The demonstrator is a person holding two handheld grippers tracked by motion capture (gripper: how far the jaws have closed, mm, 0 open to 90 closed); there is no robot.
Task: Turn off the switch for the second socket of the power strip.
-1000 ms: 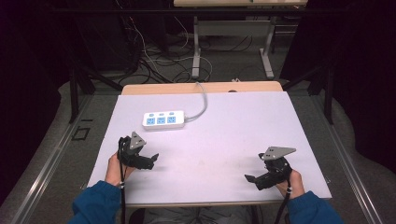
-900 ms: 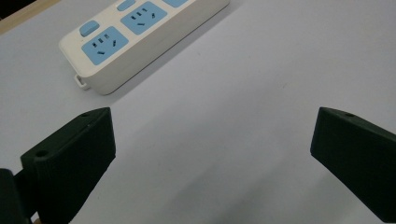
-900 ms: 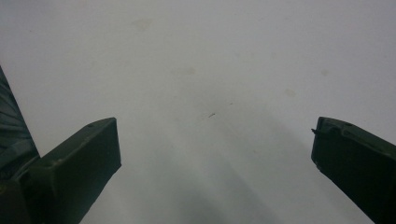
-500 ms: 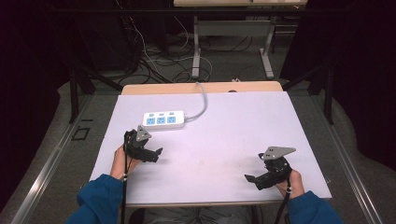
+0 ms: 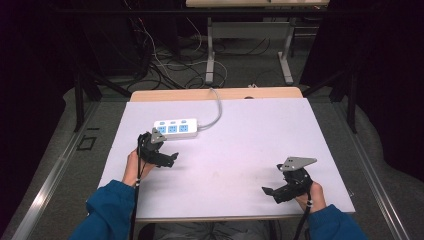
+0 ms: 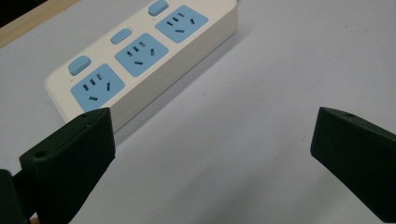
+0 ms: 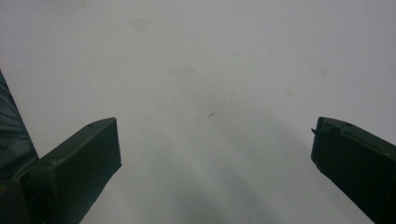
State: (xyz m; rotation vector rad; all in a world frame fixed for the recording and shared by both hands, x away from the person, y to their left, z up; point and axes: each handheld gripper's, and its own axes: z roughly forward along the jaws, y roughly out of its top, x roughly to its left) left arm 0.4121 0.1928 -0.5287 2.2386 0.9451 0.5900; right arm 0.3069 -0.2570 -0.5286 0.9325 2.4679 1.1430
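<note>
A smooth, matte white sheet covered the table (image 5: 235, 150), with a strip of pale wood showing along its far edge. On it lay a cream plastic power strip (image 5: 175, 128), a long rounded block with three blue socket faces and three small blue rocker buttons, its pale cable (image 5: 216, 107) curving off toward the far edge. The left claw (image 5: 167, 160) hovered just beside the strip's near end, its blocky black jaws spread wide and holding nothing; in the left gripper view the ribbed inner face of one jaw showed, with the power strip (image 6: 140, 56) lying just beyond it. The right claw (image 5: 272, 192) sat well apart near the table's front right, grey three-cornered plate on top, jaws likewise gaping over bare, faintly stained white surface (image 7: 205, 93).
</note>
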